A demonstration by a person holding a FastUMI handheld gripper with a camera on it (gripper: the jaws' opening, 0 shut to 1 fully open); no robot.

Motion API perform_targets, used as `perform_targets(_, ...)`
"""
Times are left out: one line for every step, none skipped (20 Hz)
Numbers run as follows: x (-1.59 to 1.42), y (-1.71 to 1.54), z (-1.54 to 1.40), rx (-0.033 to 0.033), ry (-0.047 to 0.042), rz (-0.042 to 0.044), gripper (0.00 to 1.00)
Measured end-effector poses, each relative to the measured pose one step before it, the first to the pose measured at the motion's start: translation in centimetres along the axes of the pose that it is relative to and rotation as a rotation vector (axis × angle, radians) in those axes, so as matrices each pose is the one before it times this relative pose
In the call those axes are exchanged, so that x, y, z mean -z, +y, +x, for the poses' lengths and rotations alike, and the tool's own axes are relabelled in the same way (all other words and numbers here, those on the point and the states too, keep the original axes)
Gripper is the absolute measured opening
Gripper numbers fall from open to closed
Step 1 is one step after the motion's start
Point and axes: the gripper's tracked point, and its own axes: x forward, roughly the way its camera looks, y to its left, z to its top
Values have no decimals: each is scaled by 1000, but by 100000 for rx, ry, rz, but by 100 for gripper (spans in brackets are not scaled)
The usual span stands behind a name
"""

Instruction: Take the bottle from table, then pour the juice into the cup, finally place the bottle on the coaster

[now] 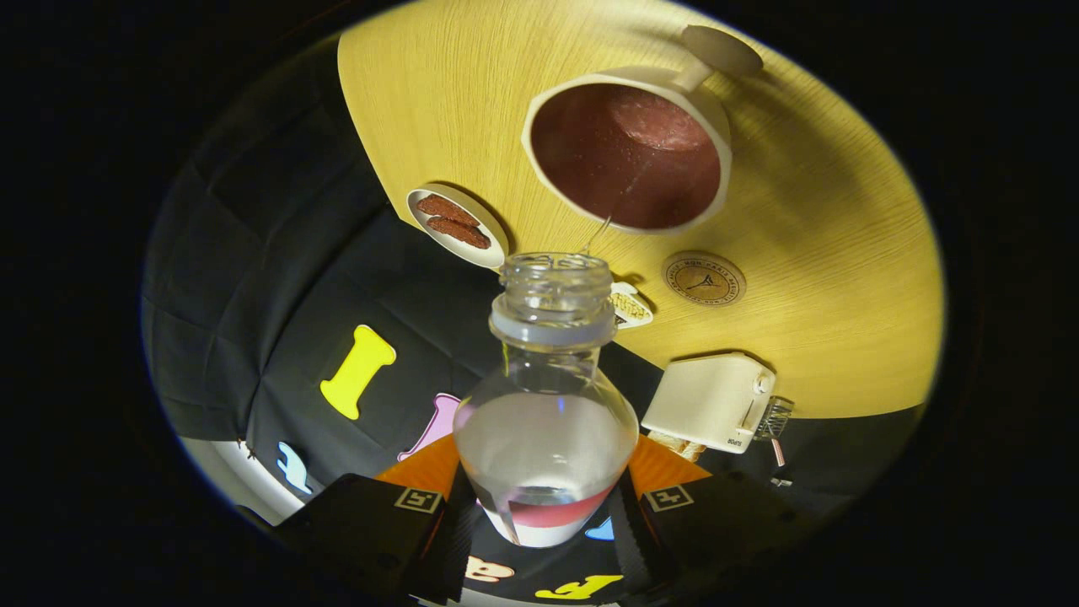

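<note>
Clear bottle (546,396), uncapped, clamped at its lower body between the two fingers of the gripper (546,514), one finger pressing each side. Its long axis runs straight ahead from the fingers, mouth pointing toward 12 o'clock at the cup (628,152). The whole scene is tipped, and a thin thread of liquid leaves the mouth toward the cup's near rim. Some clear liquid remains in the bottle's wide part.

The cup is white with a handle at its far side, dark reddish inside, standing on the pale wooden table (843,253). At 2 o'clock from the bottle's mouth lies the round coaster (703,278), bare. At 10 o'clock a small white dish (497,249) holds two brown pieces, possibly biscuits. At 4 o'clock sits a white boxy appliance (712,400).
</note>
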Motion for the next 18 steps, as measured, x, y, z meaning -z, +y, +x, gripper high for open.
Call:
perform_targets(-112,-52,65,-39,-166,233,71)
perform_targets(43,-22,155,-92,-98,219,71)
perform_targets(-25,-1,20,-17,-42,139,71)
perform_targets(24,-30,19,24,-83,44,71)
perform_targets(30,21,36,-105,-31,-9,72)
perform_targets(64,24,54,205,-81,-16,71)
perform_targets(30,-74,56,179,-27,74,72)
perform_targets(15,-19,29,204,119,155,72)
perform_targets(-25,-75,10,139,-74,-169,72)
perform_targets(-93,-46,134,80,-78,-153,72)
perform_targets(-85,-72,-61,-33,-98,144,72)
perform_targets(-106,24,-33,-122,-195,207,71)
perform_targets(-91,-105,-26,1,-131,92,71)
perform_targets(-83,-182,-2,169,-54,-60,72)
perform_targets(-35,-130,-12,174,-165,-212,72)
perform_targets(2,-118,-37,106,-125,-33,72)
perform_targets(-14,-52,-1,90,-37,123,72)
perform_targets(15,-180,38,220,76,-27,72)
